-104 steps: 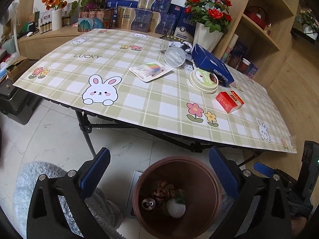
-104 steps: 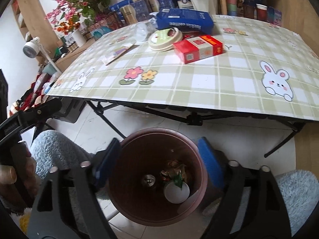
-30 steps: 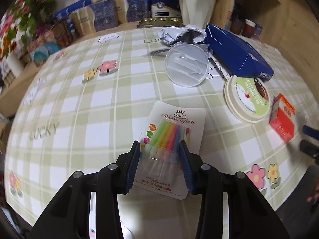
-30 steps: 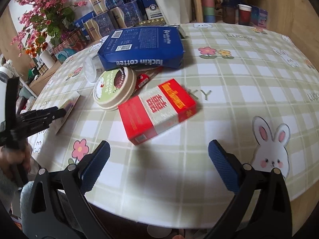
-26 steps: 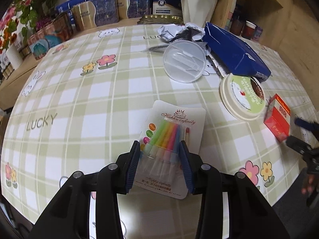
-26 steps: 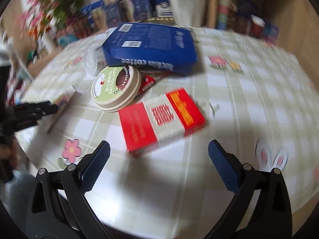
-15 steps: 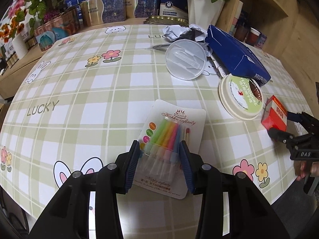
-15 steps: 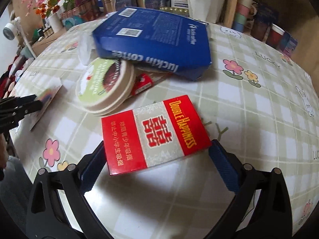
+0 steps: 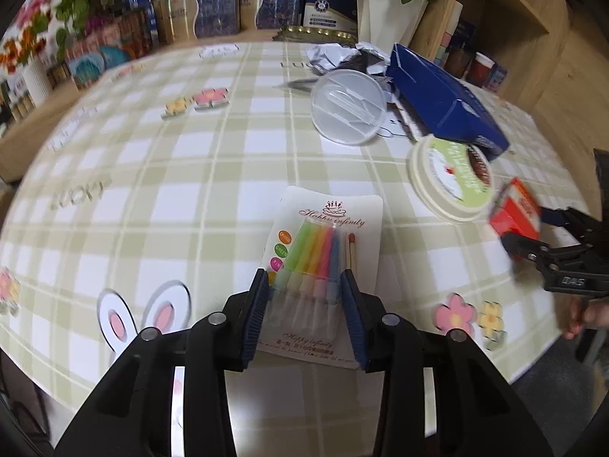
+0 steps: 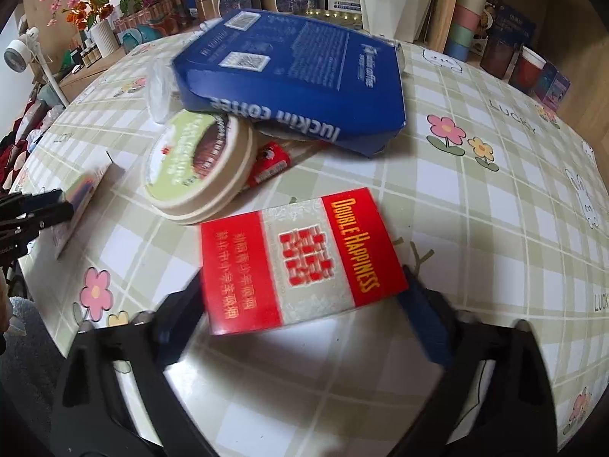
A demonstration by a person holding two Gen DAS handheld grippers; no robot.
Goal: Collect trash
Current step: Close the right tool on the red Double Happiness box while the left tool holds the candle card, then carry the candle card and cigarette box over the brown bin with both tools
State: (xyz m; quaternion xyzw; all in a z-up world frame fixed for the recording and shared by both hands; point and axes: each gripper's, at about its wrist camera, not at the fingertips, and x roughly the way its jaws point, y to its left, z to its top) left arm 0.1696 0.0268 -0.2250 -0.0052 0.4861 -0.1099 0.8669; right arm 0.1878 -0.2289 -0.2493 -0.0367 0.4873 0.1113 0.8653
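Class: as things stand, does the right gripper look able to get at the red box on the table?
Probably yes. The right gripper already straddles the red box, one blue finger at each short end, its jaws just closing in. Nothing lies on the box; the round lid and blue bag sit beyond it.

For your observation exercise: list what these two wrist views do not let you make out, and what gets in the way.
- Left wrist view: the red rectangular cigarette carton is motion-blurred; its print is unreadable.
- Right wrist view: the small red packet lies mostly under the round cream-rimmed lid and the blue cardboard coffee box.
- Right wrist view: the carton hides the right tongs' pad contact.
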